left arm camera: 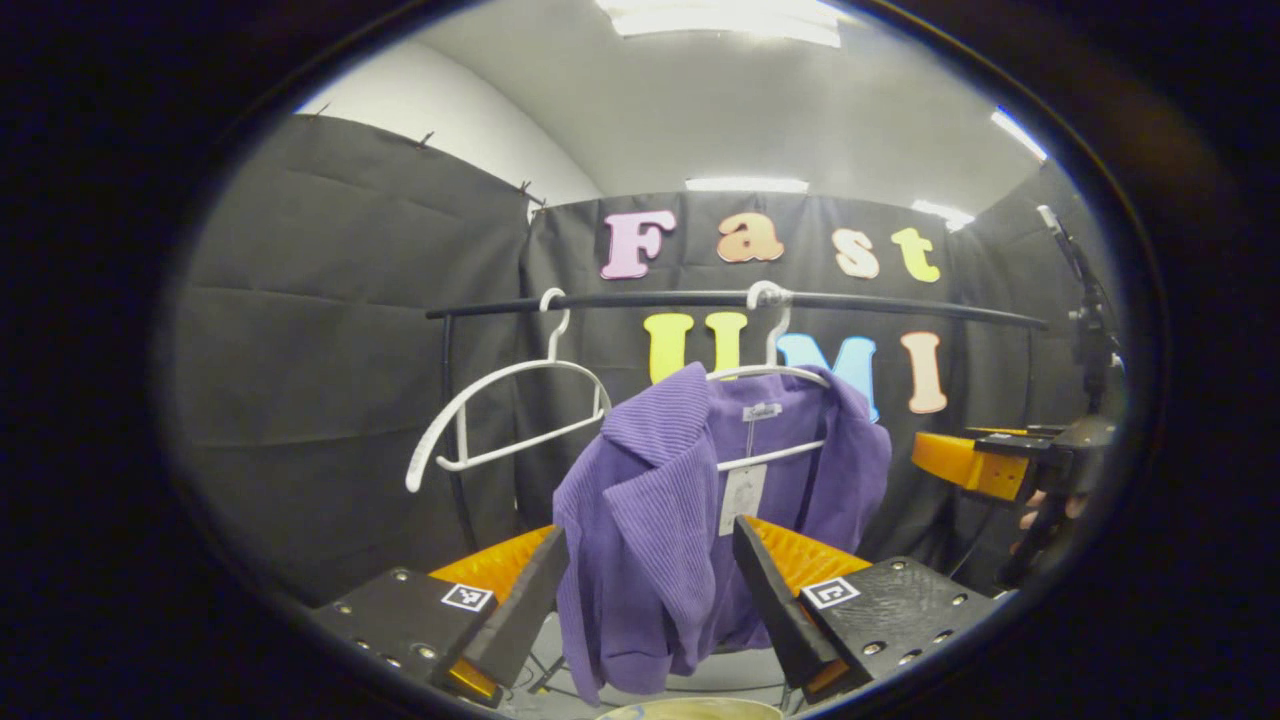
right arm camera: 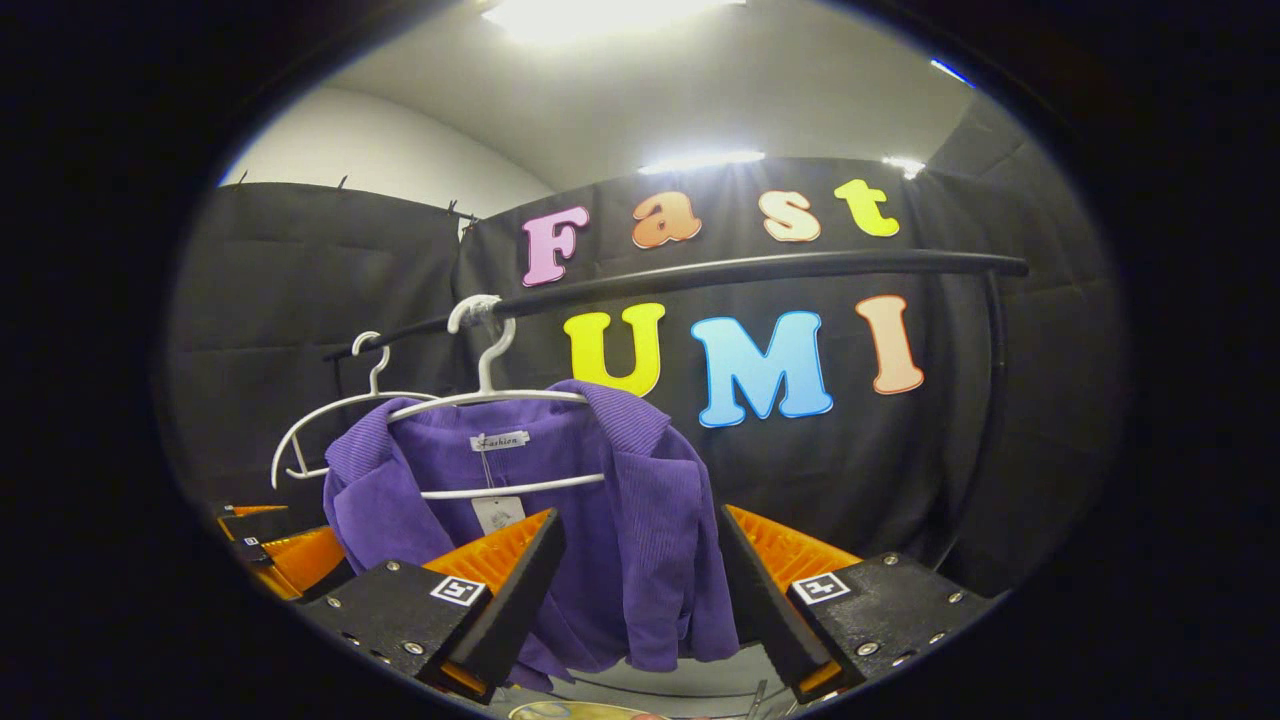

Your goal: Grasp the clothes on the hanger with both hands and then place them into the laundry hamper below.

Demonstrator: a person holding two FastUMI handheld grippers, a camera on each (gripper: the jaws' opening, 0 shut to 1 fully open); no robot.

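Note:
A purple ribbed jacket [left arm camera: 650, 500] hangs on a white hanger [left arm camera: 770, 375] from a black rail [left arm camera: 900, 305]. My left gripper [left arm camera: 645, 600] is open, its jaws standing to either side of the jacket's left front panel without pressing on it. In the right gripper view the same jacket [right arm camera: 640, 520] hangs on its hanger [right arm camera: 490, 398], and my right gripper [right arm camera: 635, 595] is open around the right front panel. The right gripper [left arm camera: 975, 465] also appears at the jacket's far side, held by a hand [left arm camera: 1040, 510]. A pale hamper rim [left arm camera: 690, 708] peeks in below.
An empty white hanger [left arm camera: 510, 410] hangs on the rail to the left of the jacket. A dark stand [left arm camera: 1085, 310] rises at the right edge. The left gripper's orange body [right arm camera: 280, 550] sits beyond the jacket. The hamper rim [right arm camera: 570, 711] lies under the garment.

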